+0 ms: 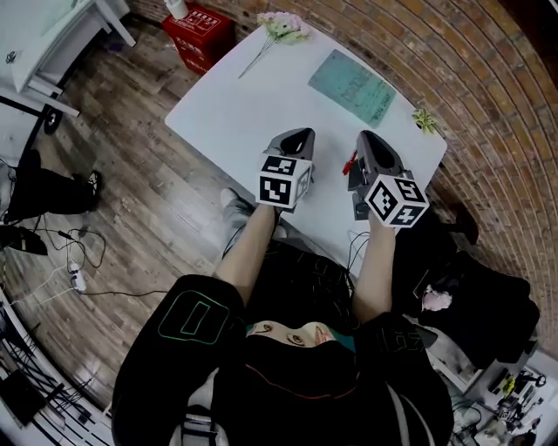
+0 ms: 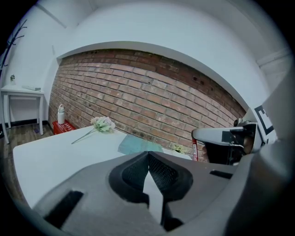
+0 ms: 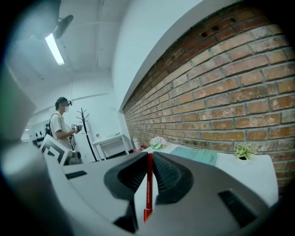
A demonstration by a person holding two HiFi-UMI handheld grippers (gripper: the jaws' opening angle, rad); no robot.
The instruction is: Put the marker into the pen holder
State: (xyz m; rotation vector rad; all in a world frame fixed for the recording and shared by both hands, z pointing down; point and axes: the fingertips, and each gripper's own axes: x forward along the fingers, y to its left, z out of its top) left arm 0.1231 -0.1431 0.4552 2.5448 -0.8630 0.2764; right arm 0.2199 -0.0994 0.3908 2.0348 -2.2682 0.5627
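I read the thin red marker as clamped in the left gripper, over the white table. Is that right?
No: the right gripper clamps the thin red marker, as the right gripper view shows. The left gripper is shut on nothing. The marker is over the white table.

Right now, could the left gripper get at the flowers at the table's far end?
Probably yes: the left gripper is empty, jaws together, and only bare table lies between it and the flowers. It would have to open first.
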